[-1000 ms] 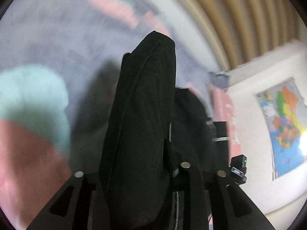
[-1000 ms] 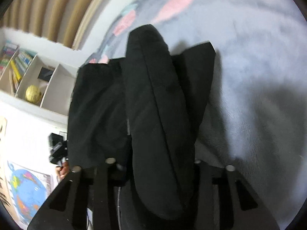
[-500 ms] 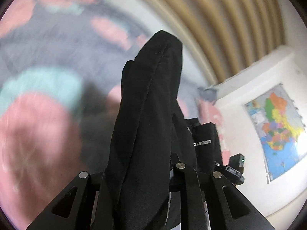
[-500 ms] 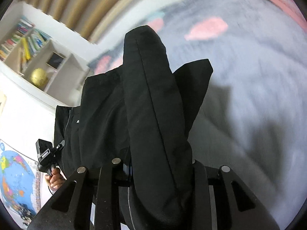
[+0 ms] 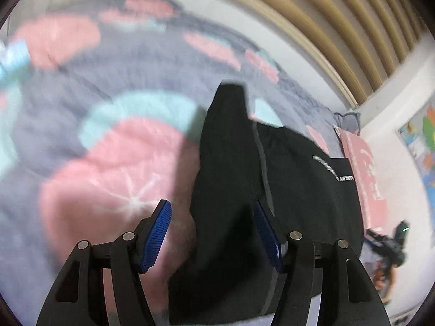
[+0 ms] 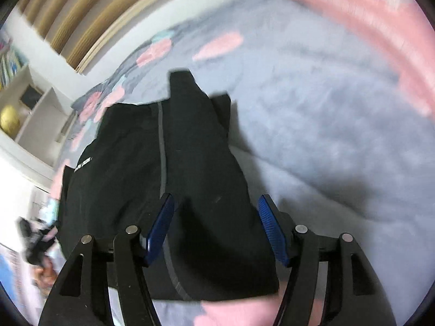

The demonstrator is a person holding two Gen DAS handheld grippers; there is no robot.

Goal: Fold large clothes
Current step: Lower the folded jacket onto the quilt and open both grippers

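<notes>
Gaping wide, both grippers, left (image 5: 210,233) and right (image 6: 216,228), have just been opening; a black garment (image 5: 293,179) fold stands between each pair of blue pads (image 5: 157,233), unpinched. Garment lies on a grey-pink blanket (image 6: 326,125), long axis running away from both cameras. Slatted wall (image 5: 339,27), map (image 5: 418,146), shelf (image 6: 30,108) beyond.
</notes>
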